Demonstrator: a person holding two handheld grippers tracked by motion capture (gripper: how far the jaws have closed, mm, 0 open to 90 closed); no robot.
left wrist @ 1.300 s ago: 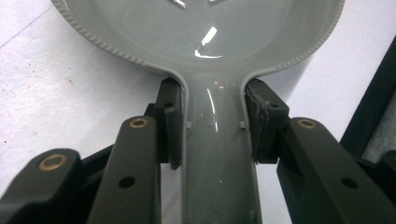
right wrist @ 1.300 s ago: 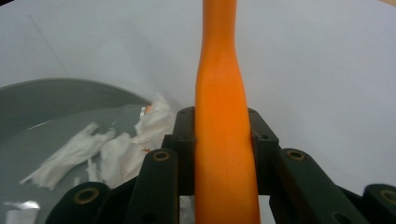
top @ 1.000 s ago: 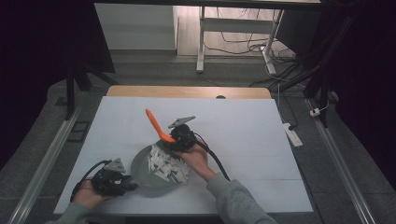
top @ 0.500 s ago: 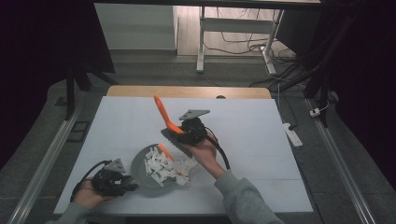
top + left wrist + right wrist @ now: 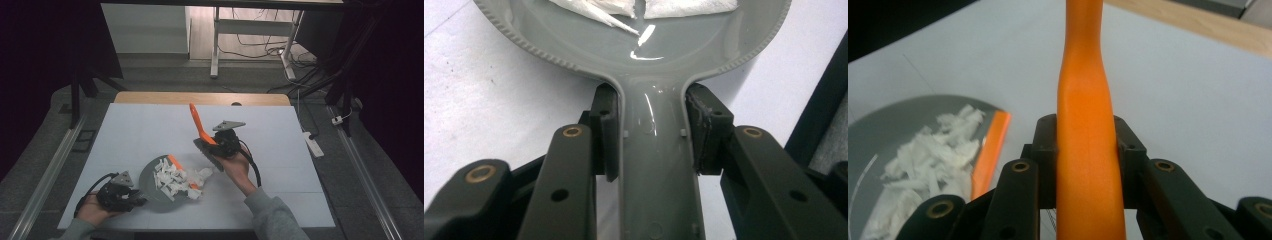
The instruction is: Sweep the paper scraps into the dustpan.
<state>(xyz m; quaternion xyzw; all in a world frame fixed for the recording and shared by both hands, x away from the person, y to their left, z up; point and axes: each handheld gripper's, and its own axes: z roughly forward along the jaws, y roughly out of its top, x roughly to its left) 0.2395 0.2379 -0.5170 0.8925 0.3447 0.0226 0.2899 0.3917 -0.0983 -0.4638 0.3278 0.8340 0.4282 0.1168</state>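
Left tongs [image 5: 651, 165] pinch the grey dustpan [image 5: 644, 75] handle. Right tongs [image 5: 1088, 150] pinch the orange brush [image 5: 1085, 165] handle, at the dustpan's 2 o'clock. Paper scraps [image 5: 172, 176] lie in the dustpan.

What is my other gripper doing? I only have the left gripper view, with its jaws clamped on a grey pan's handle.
Observer: The right gripper is shut on an orange handle, beyond the pan and to its right, and it looks raised off the table.
Operator: Which way does that handle point?
Observer: It tilts up and away from the person, with a grey head at its lower end.
Operator: How full is the pan?
Observer: White scraps are heaped in its right half, next to an orange strip at the far rim.
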